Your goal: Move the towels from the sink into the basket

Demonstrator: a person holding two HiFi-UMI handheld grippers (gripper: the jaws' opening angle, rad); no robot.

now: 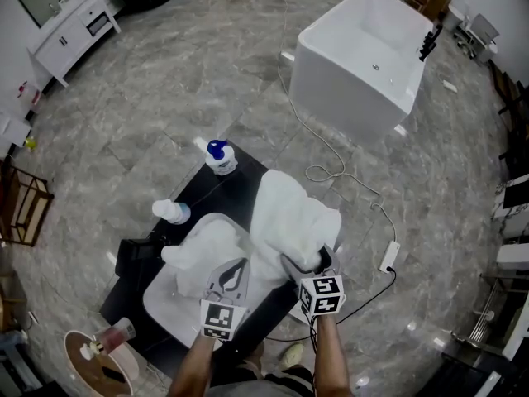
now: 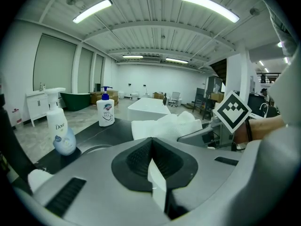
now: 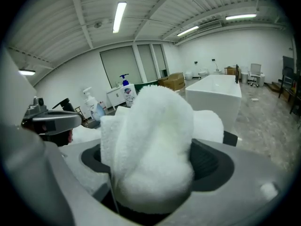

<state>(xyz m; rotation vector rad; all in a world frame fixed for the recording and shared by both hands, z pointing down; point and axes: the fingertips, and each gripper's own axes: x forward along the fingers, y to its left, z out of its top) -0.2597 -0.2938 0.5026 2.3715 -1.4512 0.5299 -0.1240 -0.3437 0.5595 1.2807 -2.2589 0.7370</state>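
Right gripper (image 1: 307,263), jaws spread wide round bunched towel (image 3: 155,140) draped on counter (image 1: 248,172), apparently for a full bite; left gripper (image 1: 231,275), jaws pressed together, over second towel (image 1: 194,255) in sink (image 1: 161,304).

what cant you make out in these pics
Basket: not identifiable in any view.
Sink basin: head view, mostly covered by the sink towel and left gripper.
Counter ahead of the right gripper: right gripper view, blocked by the second towel between its open jaws.
White sliver at the shut left jaws: left gripper view; towel or sink, cannot tell.
Round object, bottom left: head view, too small to identify.
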